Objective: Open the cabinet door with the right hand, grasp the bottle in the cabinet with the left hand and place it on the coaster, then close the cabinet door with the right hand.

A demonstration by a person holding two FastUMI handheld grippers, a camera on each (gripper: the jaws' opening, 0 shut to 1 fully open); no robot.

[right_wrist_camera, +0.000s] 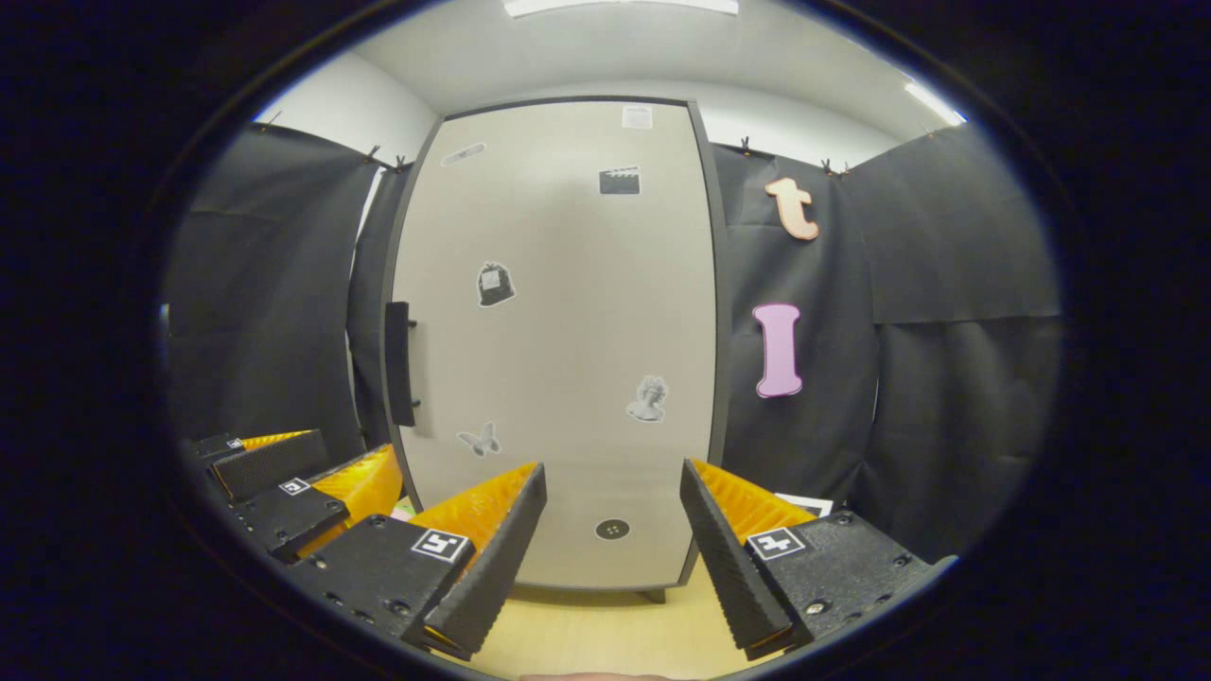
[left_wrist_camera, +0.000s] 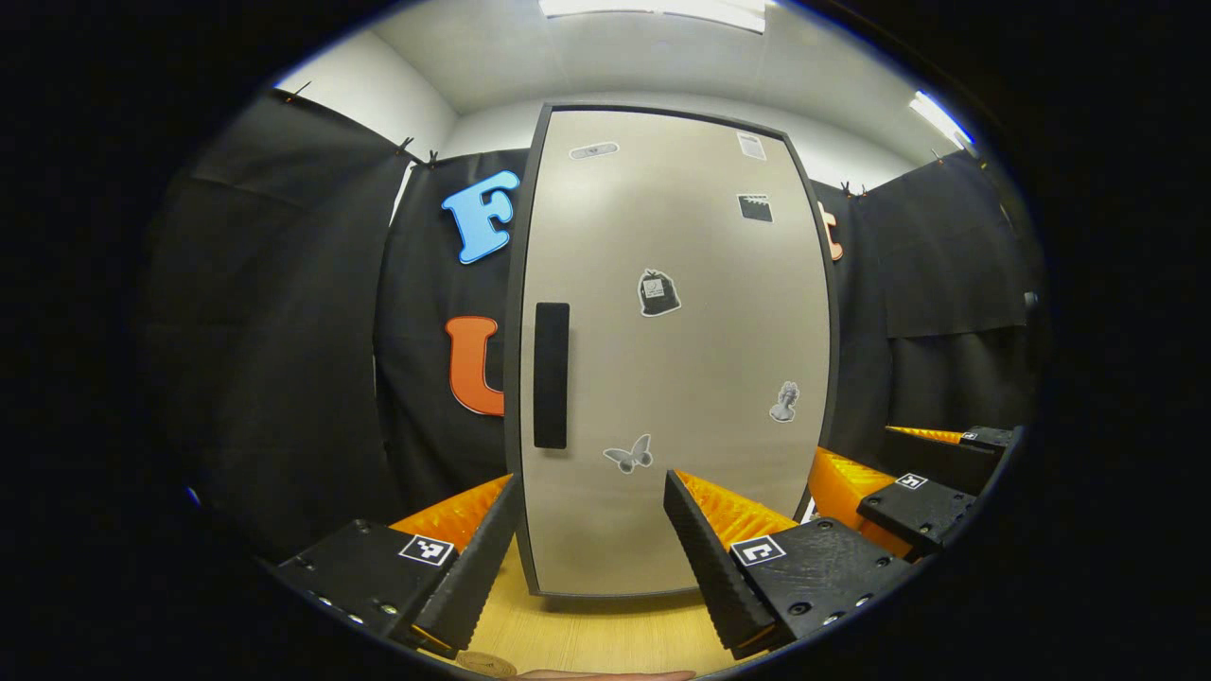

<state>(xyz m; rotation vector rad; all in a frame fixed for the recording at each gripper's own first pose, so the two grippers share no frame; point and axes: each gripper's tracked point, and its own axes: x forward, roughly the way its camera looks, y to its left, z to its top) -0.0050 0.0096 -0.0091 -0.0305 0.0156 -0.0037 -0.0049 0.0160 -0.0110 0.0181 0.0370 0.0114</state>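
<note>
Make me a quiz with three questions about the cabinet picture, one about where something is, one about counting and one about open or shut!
1. Where is the dark handle on the cabinet door?
A. left edge
B. right edge
C. top middle

2. How many butterfly stickers are on the door?
A. three
B. one
C. none

3. How is the cabinet door now?
A. wide open
B. taken off
C. closed

Answers: 1 A, the left gripper view shows the handle standing along the door's left side. 2 B, a single butterfly sits low on the door. 3 C, the door covers the whole front and no inside shows; the left gripper and right gripper wait open before it.
</note>
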